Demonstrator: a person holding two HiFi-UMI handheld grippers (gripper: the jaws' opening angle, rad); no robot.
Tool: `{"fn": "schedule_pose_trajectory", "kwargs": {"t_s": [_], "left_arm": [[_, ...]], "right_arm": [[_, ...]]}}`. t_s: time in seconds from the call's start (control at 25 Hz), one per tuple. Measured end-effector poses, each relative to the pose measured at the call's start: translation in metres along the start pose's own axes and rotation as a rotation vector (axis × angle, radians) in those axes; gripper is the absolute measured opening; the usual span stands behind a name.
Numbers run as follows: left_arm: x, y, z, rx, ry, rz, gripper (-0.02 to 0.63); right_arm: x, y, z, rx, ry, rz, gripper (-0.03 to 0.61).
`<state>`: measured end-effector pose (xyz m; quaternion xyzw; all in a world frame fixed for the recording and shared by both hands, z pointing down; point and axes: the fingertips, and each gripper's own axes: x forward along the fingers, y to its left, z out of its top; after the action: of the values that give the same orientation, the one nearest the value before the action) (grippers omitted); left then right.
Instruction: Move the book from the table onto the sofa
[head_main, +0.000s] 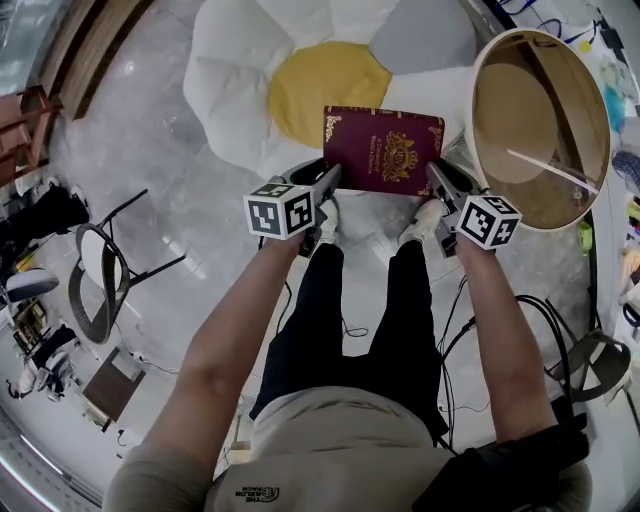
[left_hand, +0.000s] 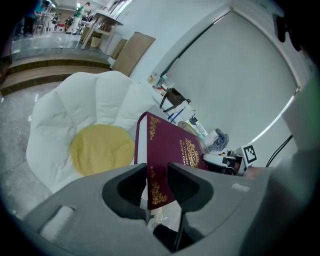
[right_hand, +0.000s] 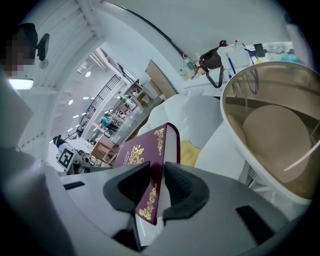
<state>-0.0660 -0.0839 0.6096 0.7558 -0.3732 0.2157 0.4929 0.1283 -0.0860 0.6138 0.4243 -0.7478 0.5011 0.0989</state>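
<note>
A maroon hardcover book (head_main: 383, 150) with gold ornament is carried level above the floor, in front of the flower-shaped sofa (head_main: 232, 80) with white petals and a yellow centre. My left gripper (head_main: 328, 182) is shut on the book's near left corner. My right gripper (head_main: 438, 182) is shut on its near right corner. In the left gripper view the book (left_hand: 170, 150) stands edge-on between the pads of that gripper (left_hand: 156, 182), with the sofa (left_hand: 100, 150) behind. The right gripper view shows the book (right_hand: 145, 150) clamped in the right gripper (right_hand: 156, 187), the sofa (right_hand: 190, 120) beyond it.
A round white-rimmed table (head_main: 540, 40) stands at the right, close to the right gripper, and fills the right of the right gripper view as the table (right_hand: 270, 135). A dark chair (head_main: 100, 270) is on the left. Cables (head_main: 450, 330) trail over the pale floor by the person's feet.
</note>
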Motion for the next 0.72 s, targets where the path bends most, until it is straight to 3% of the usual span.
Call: {"fn": "schedule_pose_trajectory", "kwargs": {"t_s": [0.36, 0.72], "left_arm": [[-0.015, 0.087, -0.018, -0.078, -0.032, 0.040, 0.135], [0.023, 0.167, -0.049, -0.143, -0.007, 0.058, 0.135]], "right_arm": [[0.090, 0.021, -0.024, -0.062, 0.089, 0.022, 0.100], [0.175, -0.006, -0.061, -0.115, 0.203, -0.003, 0.100]]}}
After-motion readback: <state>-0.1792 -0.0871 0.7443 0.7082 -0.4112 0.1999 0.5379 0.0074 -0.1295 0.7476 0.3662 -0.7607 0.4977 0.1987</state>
